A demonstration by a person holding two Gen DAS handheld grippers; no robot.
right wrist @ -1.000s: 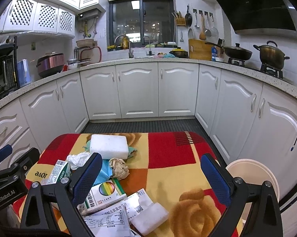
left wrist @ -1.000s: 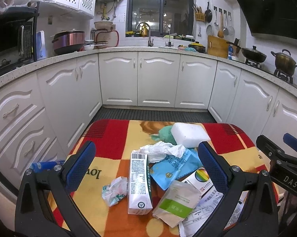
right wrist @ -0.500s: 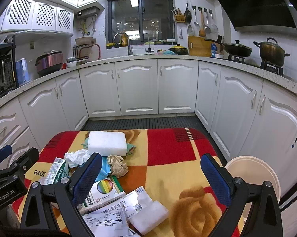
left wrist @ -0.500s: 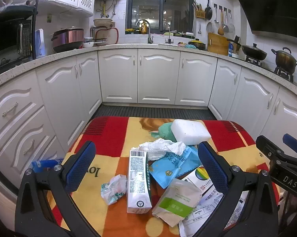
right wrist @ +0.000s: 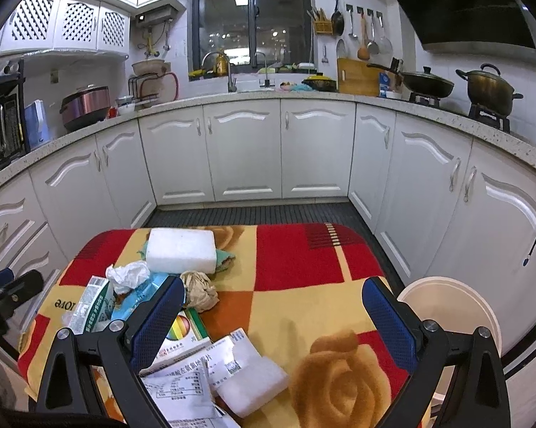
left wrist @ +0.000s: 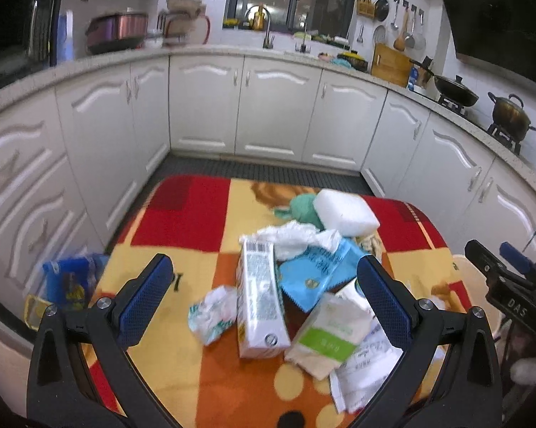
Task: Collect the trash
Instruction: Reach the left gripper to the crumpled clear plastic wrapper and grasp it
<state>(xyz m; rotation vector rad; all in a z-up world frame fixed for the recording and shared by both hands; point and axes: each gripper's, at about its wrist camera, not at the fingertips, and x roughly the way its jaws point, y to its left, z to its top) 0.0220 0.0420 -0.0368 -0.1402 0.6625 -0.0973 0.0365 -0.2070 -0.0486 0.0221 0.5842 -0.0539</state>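
Trash lies heaped on a red, yellow and orange blanket-covered table (left wrist: 182,214) (right wrist: 303,256). In the left wrist view a white-green carton (left wrist: 261,296) lies between my open left gripper (left wrist: 264,289) fingers, beside a crumpled wrapper (left wrist: 212,314), a green-labelled pouch (left wrist: 330,331), a blue packet (left wrist: 314,271), white tissue (left wrist: 293,237) and a white foam block (left wrist: 344,212). My right gripper (right wrist: 273,317) hangs open over the table's near part, above a small foam piece (right wrist: 253,381), printed leaflets (right wrist: 186,388) and a rainbow box (right wrist: 182,335). A brown paper ball (right wrist: 198,290) sits by its left finger.
A cream round bin (right wrist: 450,314) stands on the floor right of the table. A blue bag (left wrist: 68,281) sits on the floor at the left. White cabinets (right wrist: 246,149) ring the room, with a dark floor mat (right wrist: 253,214) beyond the table.
Both views have tilted slightly downward and nearer the table. The left view is blurred by motion. Nothing on the table has moved and both grippers stay open.
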